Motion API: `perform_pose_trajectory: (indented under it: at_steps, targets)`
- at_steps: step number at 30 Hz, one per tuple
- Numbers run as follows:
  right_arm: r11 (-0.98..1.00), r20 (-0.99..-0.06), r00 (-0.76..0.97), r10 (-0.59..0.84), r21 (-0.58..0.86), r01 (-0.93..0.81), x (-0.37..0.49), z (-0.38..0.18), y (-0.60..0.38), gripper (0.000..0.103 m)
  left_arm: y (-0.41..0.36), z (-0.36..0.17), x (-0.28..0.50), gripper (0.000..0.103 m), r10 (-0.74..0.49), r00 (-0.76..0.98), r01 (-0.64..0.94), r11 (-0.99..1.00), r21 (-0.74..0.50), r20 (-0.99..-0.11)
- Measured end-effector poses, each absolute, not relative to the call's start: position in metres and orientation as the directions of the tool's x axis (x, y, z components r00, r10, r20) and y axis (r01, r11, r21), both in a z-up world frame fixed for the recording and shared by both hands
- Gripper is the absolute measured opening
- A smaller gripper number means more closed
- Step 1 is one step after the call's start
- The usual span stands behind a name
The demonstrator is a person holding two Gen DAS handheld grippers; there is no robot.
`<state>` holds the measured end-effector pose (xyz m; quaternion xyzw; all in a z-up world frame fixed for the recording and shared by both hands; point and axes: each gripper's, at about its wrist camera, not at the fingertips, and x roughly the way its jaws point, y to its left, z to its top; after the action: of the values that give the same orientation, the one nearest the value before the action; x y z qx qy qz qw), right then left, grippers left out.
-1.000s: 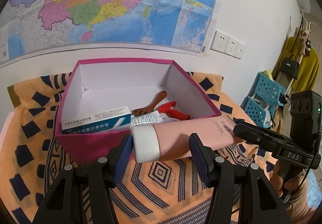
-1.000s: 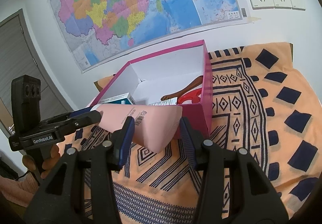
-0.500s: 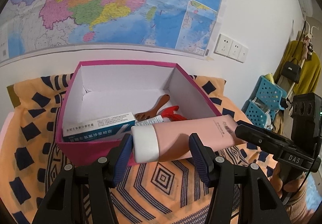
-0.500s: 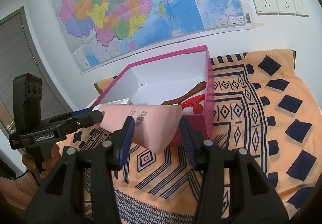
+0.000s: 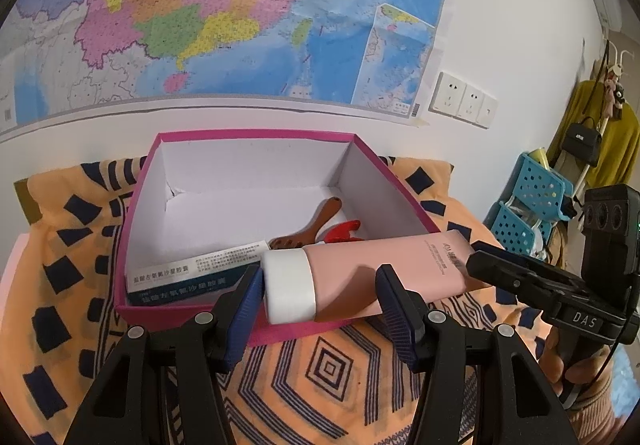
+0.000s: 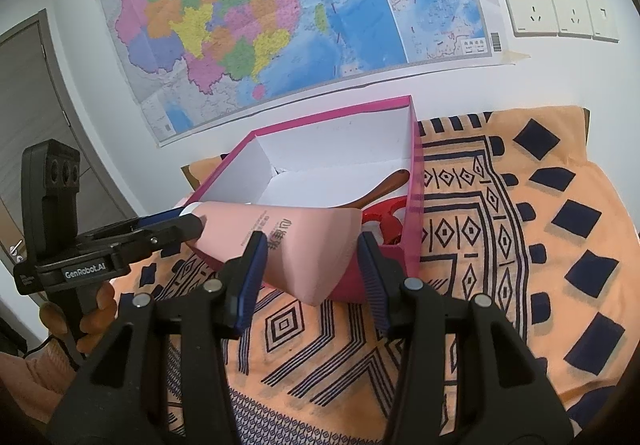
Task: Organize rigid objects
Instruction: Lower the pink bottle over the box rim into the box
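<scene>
Pink tube (image 5: 384,273), white-capped, is carried level just above the near rim of the magenta box (image 5: 192,319), probably so it clears that wall before lowering beside the medicine carton (image 5: 192,277). Left gripper (image 5: 320,301) is clamped near the cap end; right gripper (image 6: 310,269) is clamped on the flat crimped tail.

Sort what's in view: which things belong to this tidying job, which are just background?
Job: pink tube, pink box, medicine carton, wooden comb, red item.
Background: wall map, sockets, blue baskets, patterned cloth.
</scene>
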<state>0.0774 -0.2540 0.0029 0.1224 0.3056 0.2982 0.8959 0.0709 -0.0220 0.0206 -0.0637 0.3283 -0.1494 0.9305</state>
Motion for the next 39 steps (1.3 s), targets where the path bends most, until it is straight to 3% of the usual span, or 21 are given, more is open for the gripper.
perform_pose_trajectory:
  at_steps: [39]
  targets:
    - [0.798,-0.495,0.627,0.601,0.417,-0.436,0.115,-0.003,-0.250,0.049,-0.026,0.015,0.110,0.058,-0.273,0.731,0.207,0.962,-0.178,-0.625]
